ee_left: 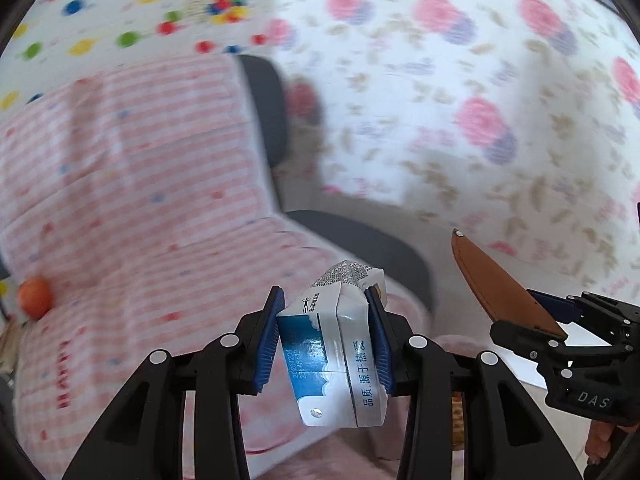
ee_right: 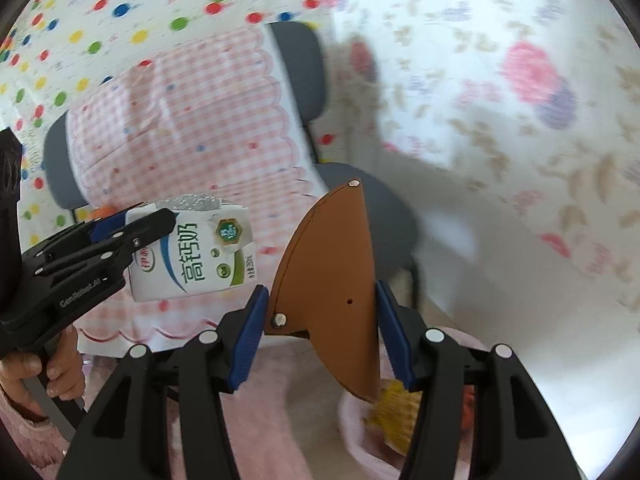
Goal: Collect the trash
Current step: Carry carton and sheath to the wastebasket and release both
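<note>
1. The left gripper [ee_left: 326,344] is pinching a milk carton [ee_left: 334,354]; the carton is sitting upright between both blue pads [ee_left: 267,344], pressed on each side, its foil top poking past the fingertips.
2. The right gripper [ee_right: 320,334] is clamping a brown fan-shaped piece [ee_right: 332,292] between its fingers, its pointed tip reaching well beyond them.
3. A chair with a pink checked cover [ee_right: 192,128] is standing ahead of both grippers.

A home room: chair [ee_right: 304,68] draped in pink checked cover [ee_right: 192,120], floral cloth [ee_left: 460,100] and polka-dot cloth [ee_right: 100,12] around it
</note>
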The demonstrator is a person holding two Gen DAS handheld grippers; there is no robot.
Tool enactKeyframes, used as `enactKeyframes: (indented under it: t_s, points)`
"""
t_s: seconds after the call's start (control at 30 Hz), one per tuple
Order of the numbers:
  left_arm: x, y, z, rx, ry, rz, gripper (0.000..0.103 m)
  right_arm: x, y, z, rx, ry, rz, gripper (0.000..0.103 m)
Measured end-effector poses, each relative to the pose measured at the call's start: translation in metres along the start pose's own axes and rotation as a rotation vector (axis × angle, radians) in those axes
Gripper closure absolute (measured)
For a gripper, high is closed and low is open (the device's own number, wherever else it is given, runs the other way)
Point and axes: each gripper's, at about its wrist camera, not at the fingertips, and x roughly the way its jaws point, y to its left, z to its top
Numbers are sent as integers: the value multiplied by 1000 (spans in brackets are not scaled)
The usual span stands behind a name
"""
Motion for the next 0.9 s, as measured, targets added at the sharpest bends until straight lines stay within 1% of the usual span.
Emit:
enactKeyframes:
  t_s: [0.1,0.23,0.37,0.47,0.57,0.6,0.63,0.67,0.7,0.8,0.87,0.9]
  points:
    - [13,-38,-5,45,7,-67,61,-11,-30,-15,44,15,-60,49]
    - [37,-82,-16,94,60,-144,61,-12,-62,-38,98,56,-111,49]
    - [57,-109,-25,122,102,-188,61,-5,-88,-53,165,86,-129,49]
    - [74,-123,-27,133,137,-216,61,1,-100,-55,198,91,-124,49]
    - [88,-134,-28,140,166,-239,59,7,-114,-55,226,92,-144,47]
    - [93,-136,-28,144,175,-243,53,9,-117,-53,232,89,-149,39]
    - [97,-138,-28,147,184,-242,48,9,-120,-52,239,85,-152,34]
    - [99,-139,-28,147,183,-234,38,9,-122,-52,242,82,-149,34]
    - [100,-138,-28,147,175,-220,35,9,-124,-52,244,81,-148,34]
    - [102,-131,-29,132,183,-215,31,8,-127,-52,245,76,-151,34]
    - [100,-125,-30,120,187,-194,30,6,-128,-53,253,74,-152,34]
    - [99,-122,-31,114,188,-187,24,4,-129,-54,260,74,-150,34]
